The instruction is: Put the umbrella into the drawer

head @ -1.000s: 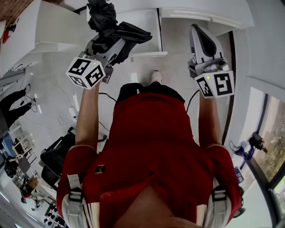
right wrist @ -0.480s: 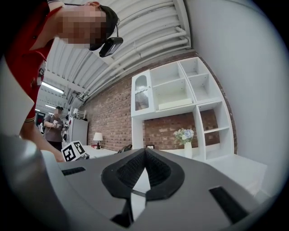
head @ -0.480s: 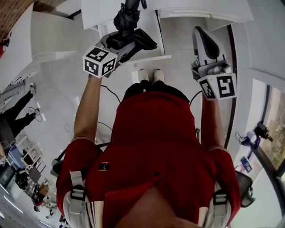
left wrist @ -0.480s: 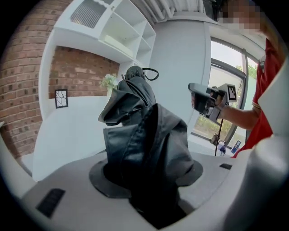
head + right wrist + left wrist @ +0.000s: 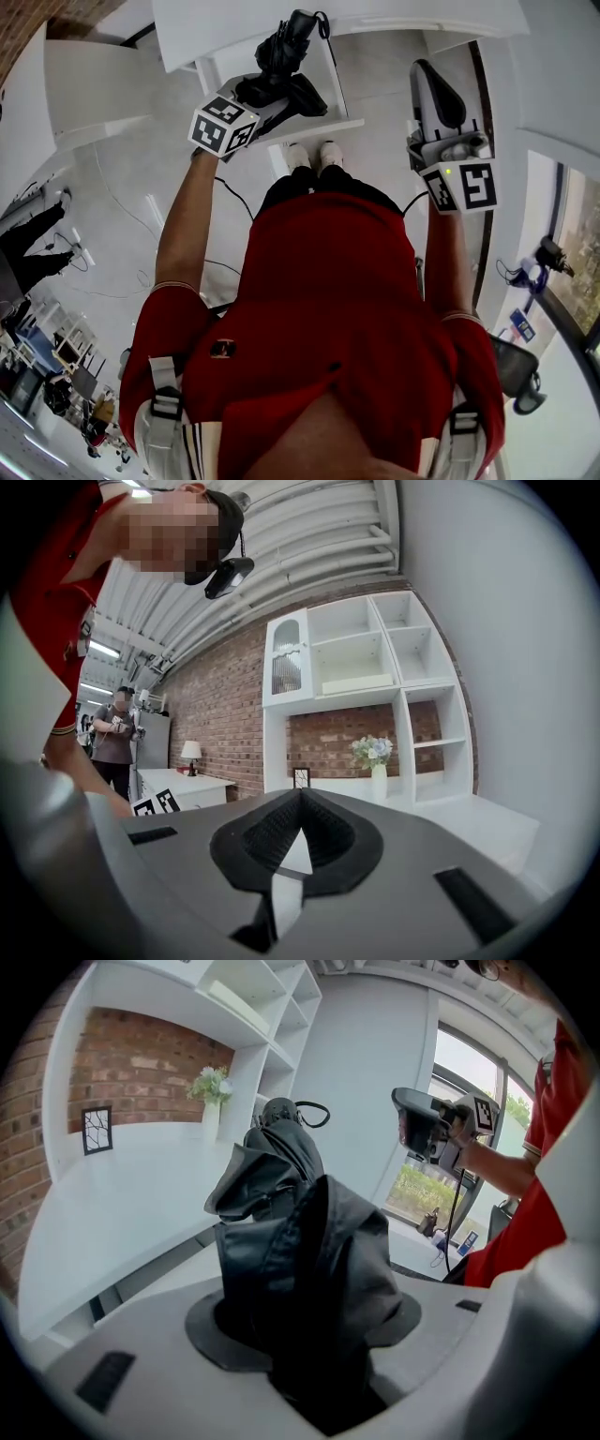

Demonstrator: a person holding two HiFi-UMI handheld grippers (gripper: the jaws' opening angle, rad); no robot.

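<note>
Head view: one umbrella [image 5: 287, 52] clamped in left claw [image 5: 272, 95]; right claw [image 5: 432, 79] closed.

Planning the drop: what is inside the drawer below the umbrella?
Only bare white floor of the drawer shows beside the umbrella. The rest is covered by the umbrella and the left gripper holding it, so its contents cannot be told.

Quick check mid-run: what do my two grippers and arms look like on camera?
Both the left gripper and right gripper are light grey shells with black pads. Each carries a white cube printed with black square markers; a small green light glows by the right one. The arms come out of short red sleeves.
</note>
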